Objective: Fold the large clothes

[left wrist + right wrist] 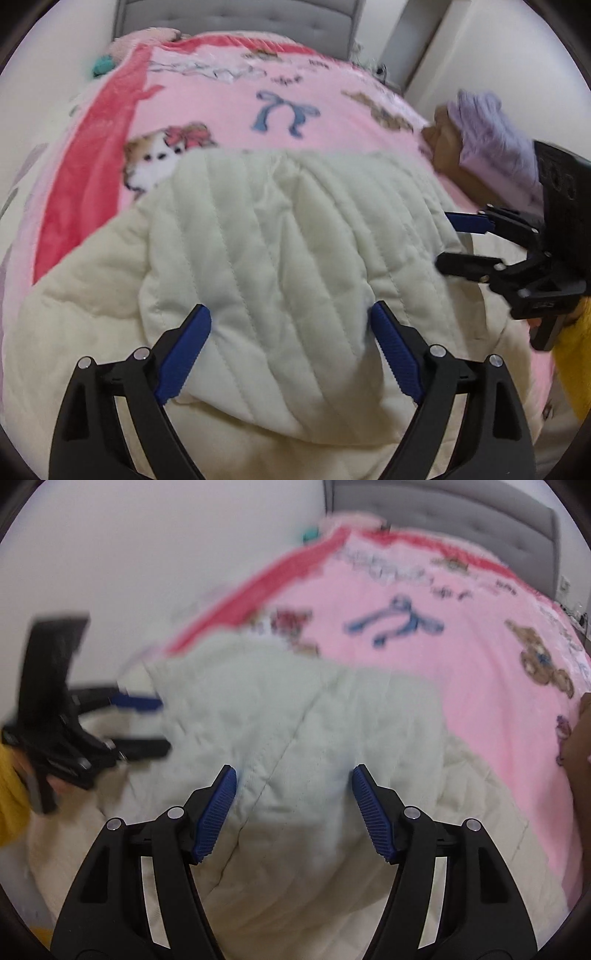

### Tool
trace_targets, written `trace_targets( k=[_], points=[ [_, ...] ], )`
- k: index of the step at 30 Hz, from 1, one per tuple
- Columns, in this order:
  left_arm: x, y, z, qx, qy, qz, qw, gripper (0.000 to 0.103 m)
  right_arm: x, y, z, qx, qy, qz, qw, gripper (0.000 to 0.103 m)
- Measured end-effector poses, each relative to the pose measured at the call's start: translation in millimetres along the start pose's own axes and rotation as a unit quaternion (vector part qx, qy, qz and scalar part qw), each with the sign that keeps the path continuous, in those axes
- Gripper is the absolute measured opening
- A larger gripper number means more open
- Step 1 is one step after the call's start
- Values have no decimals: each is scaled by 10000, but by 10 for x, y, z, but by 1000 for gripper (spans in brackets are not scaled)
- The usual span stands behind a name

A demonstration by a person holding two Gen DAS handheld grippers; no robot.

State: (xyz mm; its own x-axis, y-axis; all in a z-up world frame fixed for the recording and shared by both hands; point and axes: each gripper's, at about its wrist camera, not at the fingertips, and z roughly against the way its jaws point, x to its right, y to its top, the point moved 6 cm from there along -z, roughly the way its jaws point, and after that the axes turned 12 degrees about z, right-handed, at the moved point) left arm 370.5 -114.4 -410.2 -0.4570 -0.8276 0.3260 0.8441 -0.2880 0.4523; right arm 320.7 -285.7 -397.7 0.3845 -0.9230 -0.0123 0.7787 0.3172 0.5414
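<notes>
A large cream quilted garment [266, 240] lies on a pink blanket, with one part folded over the rest. My left gripper [290, 317] is open, its blue pads spread just above the folded part, holding nothing. My right gripper [293, 779] is open too, over the same garment [295, 716]. Each gripper shows in the other's view: the right one [448, 240] at the garment's right edge, the left one [162, 725] at its left edge, both with jaws apart.
The pink blanket [314, 122] with bows and puppies covers a bed with a grey padded headboard [236, 16]. A doll with purple cloth [476, 136] lies at the bed's right edge. White walls stand on both sides.
</notes>
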Motion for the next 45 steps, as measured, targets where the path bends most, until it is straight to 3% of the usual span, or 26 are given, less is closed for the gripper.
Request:
trace_targets(
  k=[5, 12, 15, 17, 19, 22, 26, 36, 41, 44, 45],
  points=[
    [-59, -121, -168, -158, 193, -383, 9990, 87, 1, -239, -156, -65, -66, 5, 10000, 62],
    [-54, -152, -223, -42, 412, -379, 9984, 88, -20, -242, -213, -14, -304, 43, 9995, 64],
    [22, -138, -24, 210, 368, -212, 9989, 88, -50, -179, 43, 395, -353, -157, 9985, 65],
    [125, -171, 199, 509, 153, -34, 9986, 88, -110, -189, 318, 943, -314, -339, 9945, 65],
    [279, -267, 360, 726, -87, -3, 9973, 88, -201, -237, 441, 1144, -242, -361, 9925, 65],
    [422, -457, 315, 572, -101, -106, 9983, 89, -380, -340, 434, 1041, -226, -143, 9942, 65],
    [363, -654, 59, 234, 120, -85, 9996, 89, -501, -575, 148, 381, -385, 223, 9983, 65],
    [334, -739, -98, 195, 347, -156, 9991, 89, -440, -666, -59, 278, -284, 104, 9992, 67],
    [283, -805, 338, 621, 376, 695, 9949, 91, -451, -589, 244, 531, -596, -259, 9965, 68],
    [108, -1022, 843, 1176, 720, 1317, 9817, 95, -570, -555, 431, 558, -911, -288, 9939, 68],
    [-10, -1146, 1065, 1346, 798, 1653, 9738, 96, -625, -543, 493, 589, -968, -261, 9932, 68]
  ],
)
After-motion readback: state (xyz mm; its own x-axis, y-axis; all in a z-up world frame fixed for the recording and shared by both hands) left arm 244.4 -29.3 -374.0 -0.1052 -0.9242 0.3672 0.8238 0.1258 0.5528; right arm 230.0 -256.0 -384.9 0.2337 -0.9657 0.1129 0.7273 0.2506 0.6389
